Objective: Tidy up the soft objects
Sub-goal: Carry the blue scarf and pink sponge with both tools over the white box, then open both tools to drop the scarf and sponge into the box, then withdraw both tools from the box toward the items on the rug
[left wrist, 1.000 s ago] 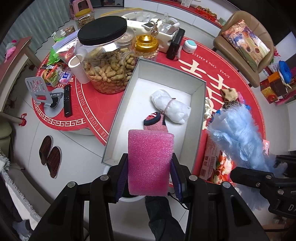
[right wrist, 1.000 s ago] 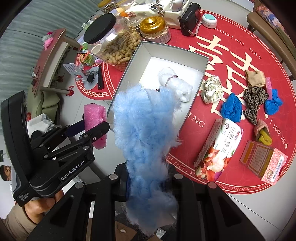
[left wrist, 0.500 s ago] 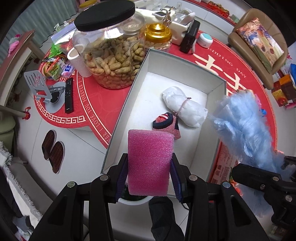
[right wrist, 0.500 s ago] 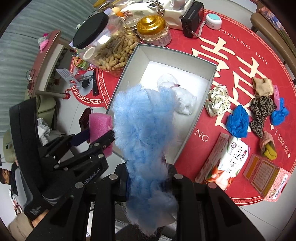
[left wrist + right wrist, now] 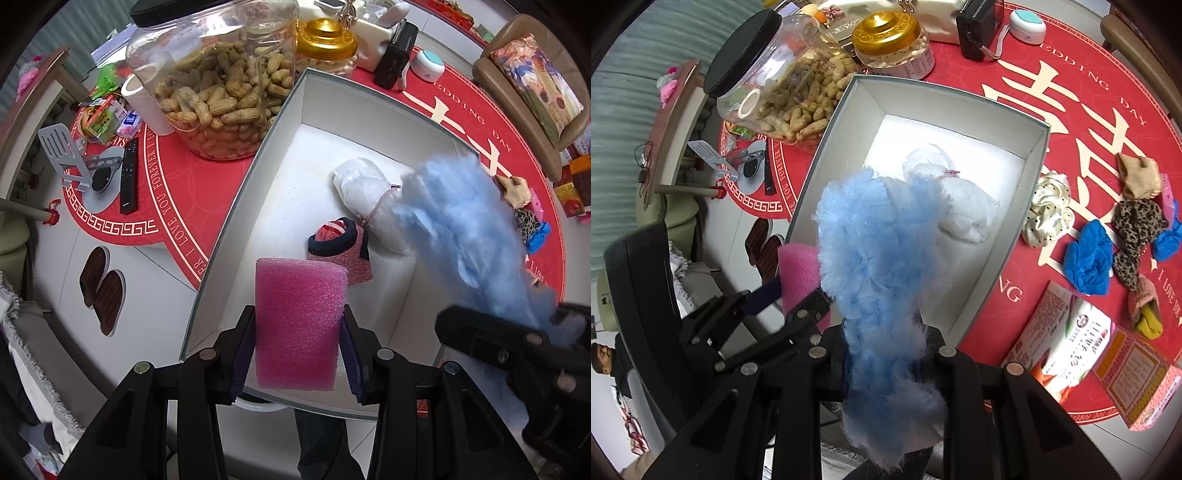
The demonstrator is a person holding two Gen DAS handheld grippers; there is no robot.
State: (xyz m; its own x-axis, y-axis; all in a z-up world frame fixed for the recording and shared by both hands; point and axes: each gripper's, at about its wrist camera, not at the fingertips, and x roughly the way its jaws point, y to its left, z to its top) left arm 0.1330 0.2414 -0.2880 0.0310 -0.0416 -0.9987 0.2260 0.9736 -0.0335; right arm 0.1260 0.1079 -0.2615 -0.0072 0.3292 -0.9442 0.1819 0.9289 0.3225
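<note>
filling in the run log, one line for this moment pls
left: shut on pink foam | right: shut on blue fluff | both over box | inside: white bundle, sock

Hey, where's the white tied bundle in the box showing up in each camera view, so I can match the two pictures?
Left wrist view: the white bundle lies right of centre inside the grey box, beside the striped sock.
Right wrist view: the bundle sits at centre, partly behind the blue fluff.
Shared landmark: the peanut jar just past the box's far-left corner.
</note>
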